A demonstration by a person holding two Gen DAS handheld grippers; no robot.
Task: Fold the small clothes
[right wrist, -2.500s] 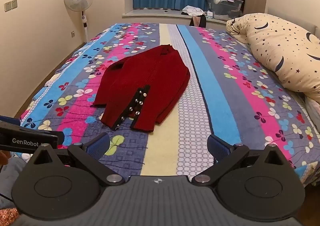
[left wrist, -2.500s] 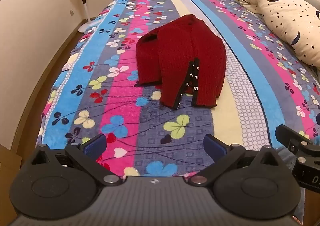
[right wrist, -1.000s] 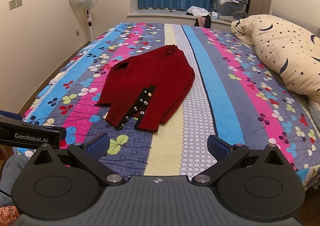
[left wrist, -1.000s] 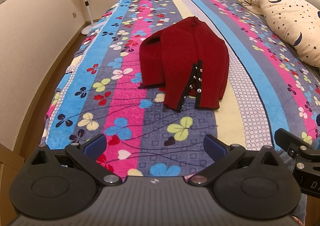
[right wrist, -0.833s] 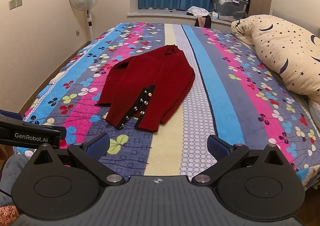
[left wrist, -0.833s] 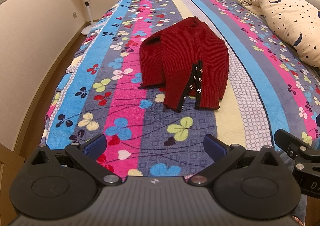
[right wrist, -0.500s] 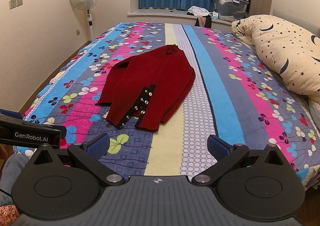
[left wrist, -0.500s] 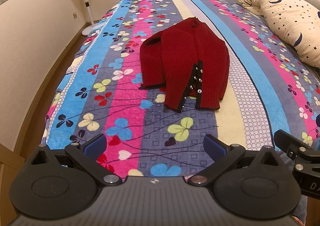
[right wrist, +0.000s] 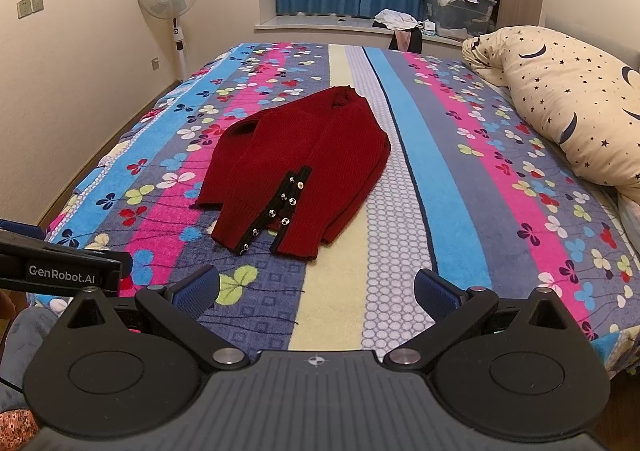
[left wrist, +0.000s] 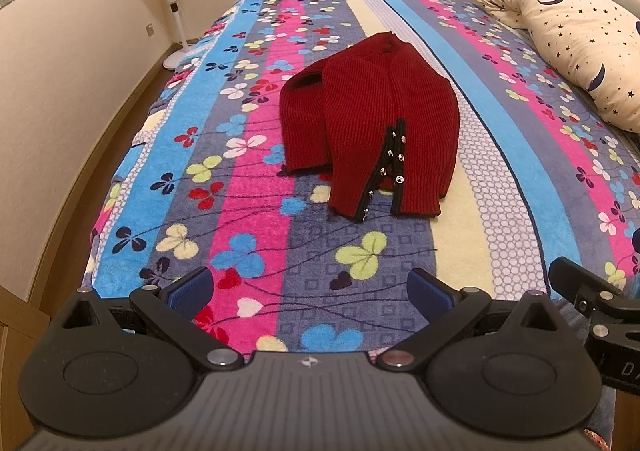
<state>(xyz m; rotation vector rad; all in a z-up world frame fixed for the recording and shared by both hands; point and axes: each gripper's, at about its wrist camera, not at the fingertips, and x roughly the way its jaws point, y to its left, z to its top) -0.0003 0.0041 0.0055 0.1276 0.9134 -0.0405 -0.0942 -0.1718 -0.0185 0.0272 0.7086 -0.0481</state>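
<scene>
Left wrist view: the left gripper (left wrist: 310, 287), jaws spread and empty, hovers over a flowered bedspread (left wrist: 256, 211); a red cardigan (left wrist: 372, 131) lies mid-bed, well apart.

Right wrist view: the right gripper (right wrist: 316, 287) gapes empty too; a clear lidded storage bin (right wrist: 460, 9) holds pale, indistinct contents.

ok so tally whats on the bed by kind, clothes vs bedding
clothes: 1, the red cardigan
blanket: 1, the striped floral blanket
pillow: 1, the star-print pillow
total: 3
</scene>
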